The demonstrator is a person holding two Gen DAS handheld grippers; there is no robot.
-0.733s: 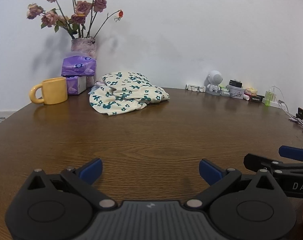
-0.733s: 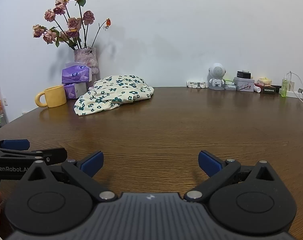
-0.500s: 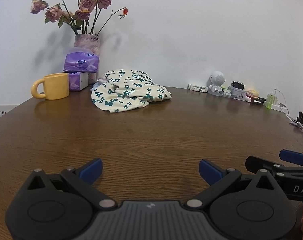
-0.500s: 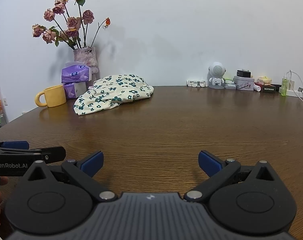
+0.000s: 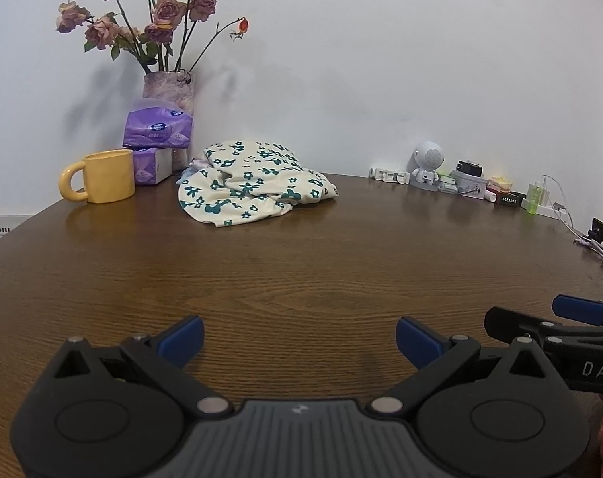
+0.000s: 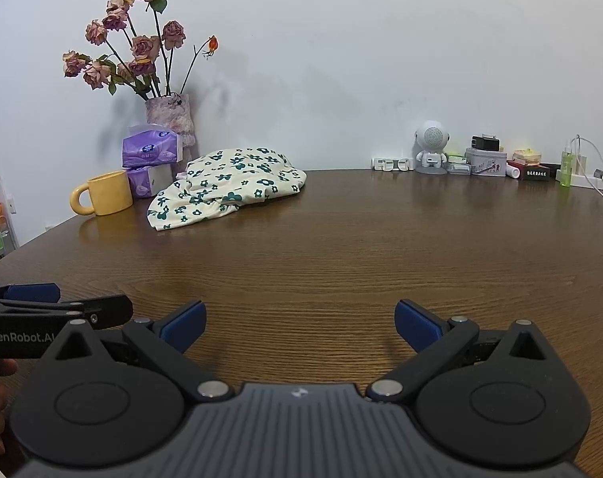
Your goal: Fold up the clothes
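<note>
From the mug (image 5: 104, 175) and tissues (image 5: 157, 133) rightward, the crumpled garment (image 5: 253, 181) lies far back on the surface (image 5: 301, 271), well apart from both wide-open, empty hand-held grippers (left (image 5: 299, 336), right (image 6: 297, 320)), so a careless reach could topple the mug.

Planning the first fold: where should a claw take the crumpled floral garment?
Probably the floral garment's loose near hem at its lower left, approached low from the open table side. That edge lies flat and thin; the yellow mug and tissue packs crowd its left.
</note>
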